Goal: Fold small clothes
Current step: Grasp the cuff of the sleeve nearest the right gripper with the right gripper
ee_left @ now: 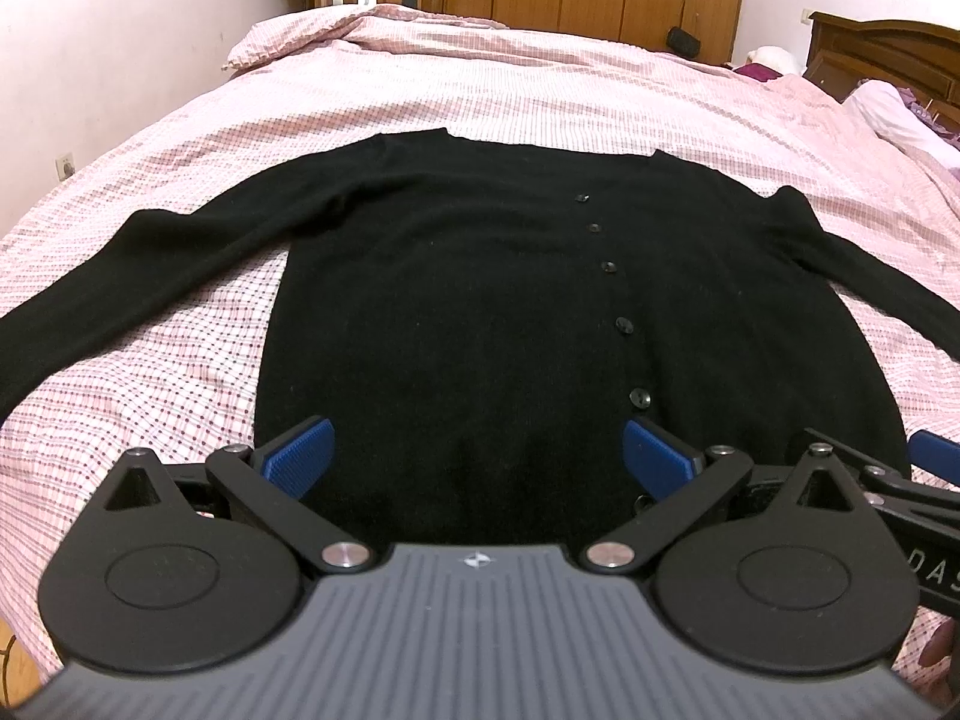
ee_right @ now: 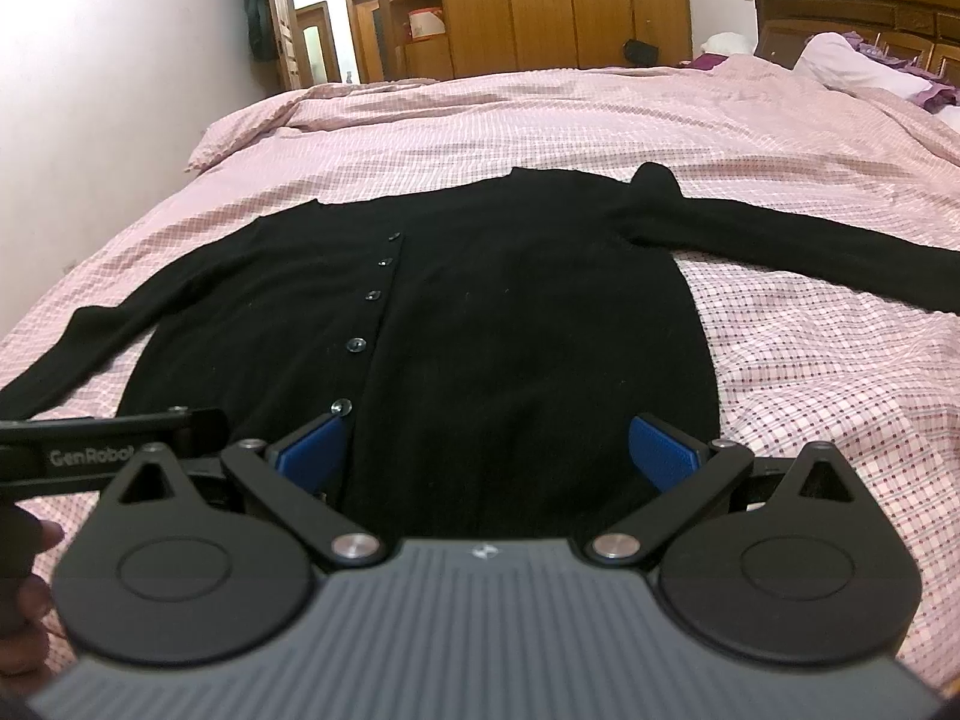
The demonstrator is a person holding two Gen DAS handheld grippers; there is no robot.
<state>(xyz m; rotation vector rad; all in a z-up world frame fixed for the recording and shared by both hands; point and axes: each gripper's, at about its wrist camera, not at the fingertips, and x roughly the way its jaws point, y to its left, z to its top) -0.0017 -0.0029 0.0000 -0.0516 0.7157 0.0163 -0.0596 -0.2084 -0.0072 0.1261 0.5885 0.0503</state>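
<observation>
"GenRobot" lettering (ee_right: pixel 90 456) beside cardigan (ee_right: pixel 492 324)

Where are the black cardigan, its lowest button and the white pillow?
black cardigan (ee_left: pixel 450 312), left wrist view, chest panel.
lowest button (ee_right: pixel 341 406), right wrist view, button face.
white pillow (ee_right: pixel 840 63), right wrist view, top surface.

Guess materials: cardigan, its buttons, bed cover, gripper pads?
Black cardigan: fine knit, matte, faint lint specks; likely wool or a blend. Buttons: dark and glossy, probably plastic. Checked bed cover: thin woven cloth, pink grid, soft creases; cotton-like. Blue pads on the left gripper: ribbed, rubbery or plastic.
</observation>
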